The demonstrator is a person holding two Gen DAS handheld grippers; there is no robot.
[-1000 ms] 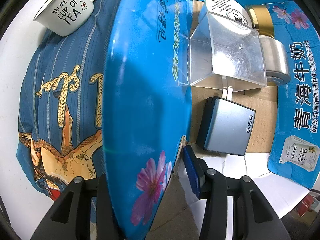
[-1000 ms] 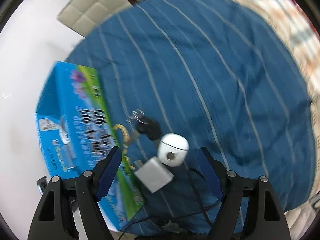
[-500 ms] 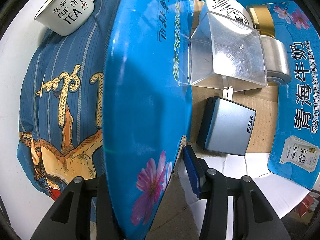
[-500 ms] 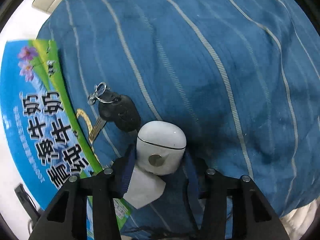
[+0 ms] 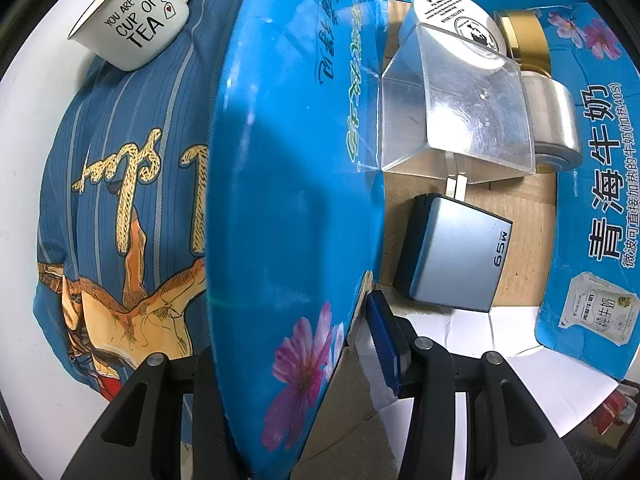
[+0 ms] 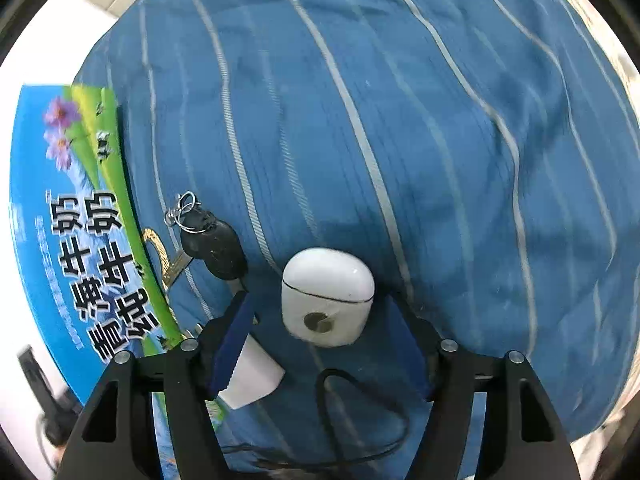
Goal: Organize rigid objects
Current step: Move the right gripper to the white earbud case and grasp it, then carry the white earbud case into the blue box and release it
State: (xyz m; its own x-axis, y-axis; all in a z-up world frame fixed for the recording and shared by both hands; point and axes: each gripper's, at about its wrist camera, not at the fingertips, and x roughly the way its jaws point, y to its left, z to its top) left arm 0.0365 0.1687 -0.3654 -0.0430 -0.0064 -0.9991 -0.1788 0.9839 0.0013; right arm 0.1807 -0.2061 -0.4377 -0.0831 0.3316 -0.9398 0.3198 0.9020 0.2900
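Right hand-held gripper [image 6: 320, 340] now wider round earbud case [image 6: 327, 297].

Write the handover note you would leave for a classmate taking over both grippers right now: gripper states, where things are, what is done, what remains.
Left gripper: shut on the milk carton box flap, holding the box open.
Right gripper: open, jaws either side of the white earbud case on the blue striped bedding; not gripped.
Done: in the box are the 65W charger, clear plastic case, cream jar and tape roll.
Left: earbud case, car key, white charger, tea mug.
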